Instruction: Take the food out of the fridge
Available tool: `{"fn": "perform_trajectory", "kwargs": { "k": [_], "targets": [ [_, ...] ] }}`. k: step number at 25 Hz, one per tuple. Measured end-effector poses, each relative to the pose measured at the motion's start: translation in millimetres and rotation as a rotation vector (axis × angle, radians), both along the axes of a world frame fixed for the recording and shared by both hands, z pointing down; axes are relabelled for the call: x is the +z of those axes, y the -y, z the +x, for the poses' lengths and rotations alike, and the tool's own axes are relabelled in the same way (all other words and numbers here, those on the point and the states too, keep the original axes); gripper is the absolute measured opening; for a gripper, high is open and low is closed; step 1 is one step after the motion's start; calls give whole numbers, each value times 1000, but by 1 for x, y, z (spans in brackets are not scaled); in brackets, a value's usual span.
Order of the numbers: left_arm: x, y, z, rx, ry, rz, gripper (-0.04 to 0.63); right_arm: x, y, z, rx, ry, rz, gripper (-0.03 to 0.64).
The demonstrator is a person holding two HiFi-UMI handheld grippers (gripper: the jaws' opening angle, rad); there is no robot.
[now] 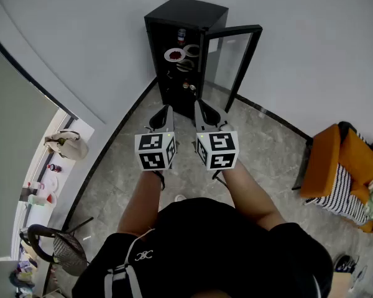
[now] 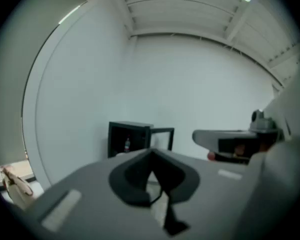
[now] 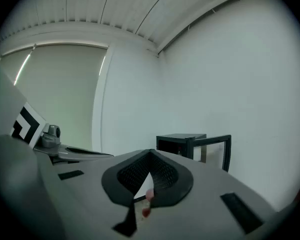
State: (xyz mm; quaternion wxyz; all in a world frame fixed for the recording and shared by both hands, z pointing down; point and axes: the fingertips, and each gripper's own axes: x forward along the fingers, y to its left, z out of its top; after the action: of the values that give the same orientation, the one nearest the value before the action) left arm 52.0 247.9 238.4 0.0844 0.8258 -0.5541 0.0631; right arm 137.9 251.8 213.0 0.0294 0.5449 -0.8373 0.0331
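A small black fridge [image 1: 183, 48] stands against the white wall with its glass door [image 1: 236, 58] swung open to the right. On its shelves I see a bottle [image 1: 181, 36], a plate of red food [image 1: 174, 55], a second plate [image 1: 191, 50] and more dishes lower down. My left gripper [image 1: 168, 108] and right gripper [image 1: 198, 103] are held side by side a short way in front of the fridge, both shut and empty. In the left gripper view the fridge [image 2: 129, 138] sits beyond the shut jaws; in the right gripper view the fridge [image 3: 182, 143] is ahead, slightly right.
An orange chair [image 1: 339, 166] with a striped cushion stands at the right. A windowsill with a bag [image 1: 65, 144] and small items runs along the left. A black mesh chair [image 1: 56, 247] is at the lower left. A small white thing [image 1: 180, 198] lies on the tiled floor.
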Motion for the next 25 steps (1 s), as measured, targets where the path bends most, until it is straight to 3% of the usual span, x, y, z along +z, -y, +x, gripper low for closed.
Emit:
{"fn": "perform_trajectory", "kwargs": {
  "k": [9, 25],
  "targets": [
    [1, 13, -24, 10, -27, -6, -2, 1, 6, -21, 6, 51, 13, -9],
    [35, 35, -60, 36, -72, -80, -2, 29, 25, -44, 90, 13, -32, -9]
  ]
}}
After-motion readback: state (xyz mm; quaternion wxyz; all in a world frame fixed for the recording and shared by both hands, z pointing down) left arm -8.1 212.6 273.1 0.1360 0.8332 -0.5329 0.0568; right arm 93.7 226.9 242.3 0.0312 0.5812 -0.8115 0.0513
